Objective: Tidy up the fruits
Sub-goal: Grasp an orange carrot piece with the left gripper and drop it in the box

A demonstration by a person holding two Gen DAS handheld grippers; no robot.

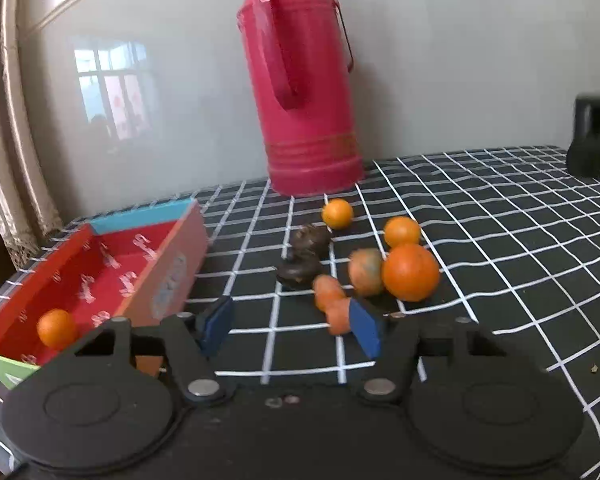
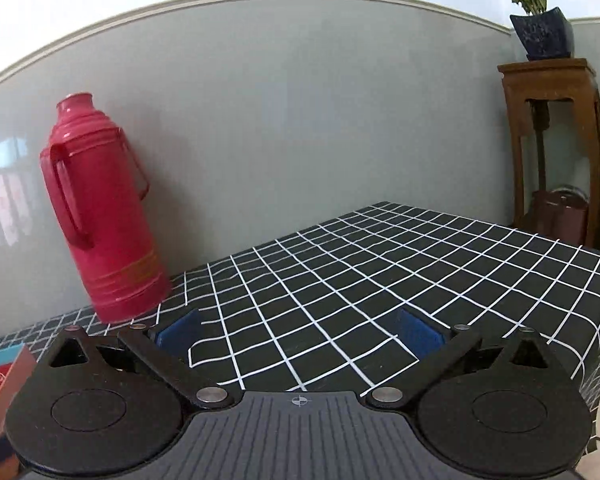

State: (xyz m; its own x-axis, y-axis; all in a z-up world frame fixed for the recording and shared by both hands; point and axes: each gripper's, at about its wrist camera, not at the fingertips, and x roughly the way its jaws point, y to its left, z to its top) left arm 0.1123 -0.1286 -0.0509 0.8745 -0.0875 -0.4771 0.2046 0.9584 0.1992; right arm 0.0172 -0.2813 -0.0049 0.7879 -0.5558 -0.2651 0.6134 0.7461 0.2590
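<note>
Working over the checked table, I keep the box at the left so fruit travels a short way; one orange already lies in it. The loose fruit sits right of it, near the flask. My left gripper hangs open just short of the pile (nothing held). My right gripper waits open over bare cloth.

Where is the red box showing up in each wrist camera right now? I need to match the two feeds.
Left wrist: the red box lies lower left on the checked tablecloth, one orange inside.
Right wrist: only a corner of the box shows at the far left edge, beside the gripper.
Shared landmark: the pink flask standing against the wall.
</note>
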